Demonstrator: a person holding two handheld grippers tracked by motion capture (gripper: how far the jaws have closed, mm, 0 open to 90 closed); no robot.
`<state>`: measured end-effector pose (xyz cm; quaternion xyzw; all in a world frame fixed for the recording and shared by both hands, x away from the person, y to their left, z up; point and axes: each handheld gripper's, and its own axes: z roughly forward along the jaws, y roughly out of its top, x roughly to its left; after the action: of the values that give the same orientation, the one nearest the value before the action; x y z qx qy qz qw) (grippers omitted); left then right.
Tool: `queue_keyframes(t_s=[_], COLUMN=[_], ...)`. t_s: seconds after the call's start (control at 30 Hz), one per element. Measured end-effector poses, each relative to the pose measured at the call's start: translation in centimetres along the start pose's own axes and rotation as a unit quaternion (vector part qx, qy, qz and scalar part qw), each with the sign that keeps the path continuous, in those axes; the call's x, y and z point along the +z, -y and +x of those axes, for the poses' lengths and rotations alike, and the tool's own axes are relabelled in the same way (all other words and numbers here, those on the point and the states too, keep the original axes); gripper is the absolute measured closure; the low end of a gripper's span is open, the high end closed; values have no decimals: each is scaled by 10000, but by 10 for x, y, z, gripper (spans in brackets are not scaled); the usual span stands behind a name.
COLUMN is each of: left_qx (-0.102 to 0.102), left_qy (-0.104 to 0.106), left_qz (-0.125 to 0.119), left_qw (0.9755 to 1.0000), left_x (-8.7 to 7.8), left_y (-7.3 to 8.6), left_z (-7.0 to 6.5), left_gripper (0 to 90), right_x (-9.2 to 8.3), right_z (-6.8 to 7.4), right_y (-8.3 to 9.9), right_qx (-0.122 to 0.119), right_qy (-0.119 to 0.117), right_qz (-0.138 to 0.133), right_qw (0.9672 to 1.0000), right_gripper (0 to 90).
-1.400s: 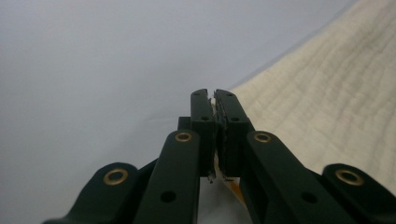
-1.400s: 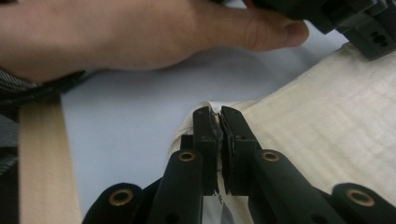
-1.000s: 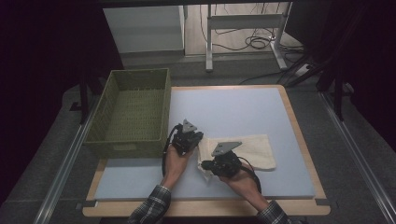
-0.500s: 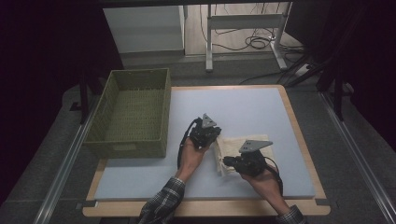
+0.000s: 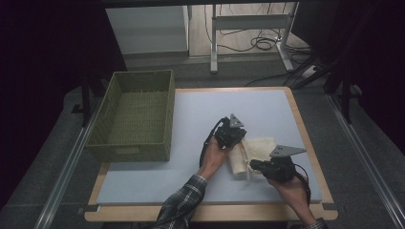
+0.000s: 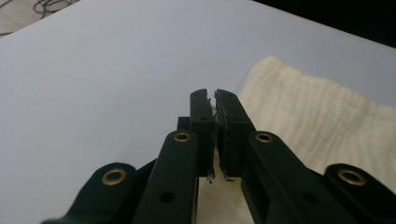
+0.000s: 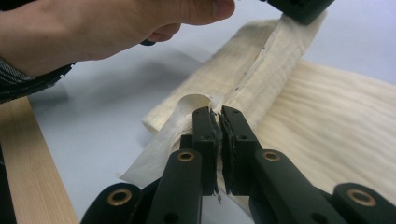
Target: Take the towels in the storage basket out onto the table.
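Note:
A cream cloth (image 5: 260,144) lies on the blue-grey mat (image 5: 191,124), right of centre, with its near-left edge lifted and folded over. My left gripper (image 5: 235,139) is shut on the far end of that lifted edge. In the left gripper view the left gripper (image 6: 215,95) has closed jaws with cloth (image 6: 322,116) beside and under them. My right gripper (image 5: 254,165) is shut on the near end of the same edge. In the right gripper view the right gripper (image 7: 218,112) pinches a cloth (image 7: 327,126) fold, and the left gripper (image 7: 299,7) holds the edge up farther off.
A green woven basket (image 5: 133,119) stands at the table's left side, apart from both hands. The wooden table border (image 5: 305,129) frames the mat. Desk legs and cables (image 5: 258,43) are on the floor beyond the far edge.
Both hands have moved to the right across the mat, carrying the cloth's left edge over the rest of the cloth. Both grippers stay shut.

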<state>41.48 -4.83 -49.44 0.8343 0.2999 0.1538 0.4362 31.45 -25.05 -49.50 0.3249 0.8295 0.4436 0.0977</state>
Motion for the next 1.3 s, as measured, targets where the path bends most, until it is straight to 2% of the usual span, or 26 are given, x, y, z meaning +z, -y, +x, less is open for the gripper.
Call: queue_keyframes(t_s=[0.33, 0.6, 0.83, 0.9, 0.97, 1.0, 1.03, 1.13, 1.3], left_qx=[223, 419, 350, 280, 141, 139, 187, 39, -93], left_qy=[147, 250, 330, 398, 584, 604, 582, 548, 428], left_qz=[12, 205, 206, 145, 19, 9, 37, -33, -9], left_qw=[9996, 9986, 9986, 9987, 9982, 9981, 9981, 9985, 9990], left_x=[25, 46, 59, 59, 58, 57, 55, 52, 41], left_y=[-25, -36, -38, -39, -40, -40, -40, -38, -30], left_z=[-19, -31, -36, -37, -37, -37, -36, -32, -18], left_gripper=[860, 855, 848, 790, 672, 603, 572, 517, 460], right_x=[-27, -35, -38, -39, -40, -40, -41, -45, -61], right_z=[-18, -27, -32, -33, -34, -35, -37, -40, -48], right_y=[11, 22, 29, 30, 32, 33, 35, 42, 54], right_qx=[190, 292, 370, 363, 349, 385, 401, 426, 554], right_qy=[225, 346, 424, 440, 519, 548, 583, 687, 892], right_qz=[-104, -29, -30, -47, -11, 18, 56, 114, 162], right_qw=[9995, 9990, 9984, 9984, 9980, 9978, 9975, 9967, 9943], right_gripper=[846, 845, 843, 836, 823, 805, 792, 769, 728])
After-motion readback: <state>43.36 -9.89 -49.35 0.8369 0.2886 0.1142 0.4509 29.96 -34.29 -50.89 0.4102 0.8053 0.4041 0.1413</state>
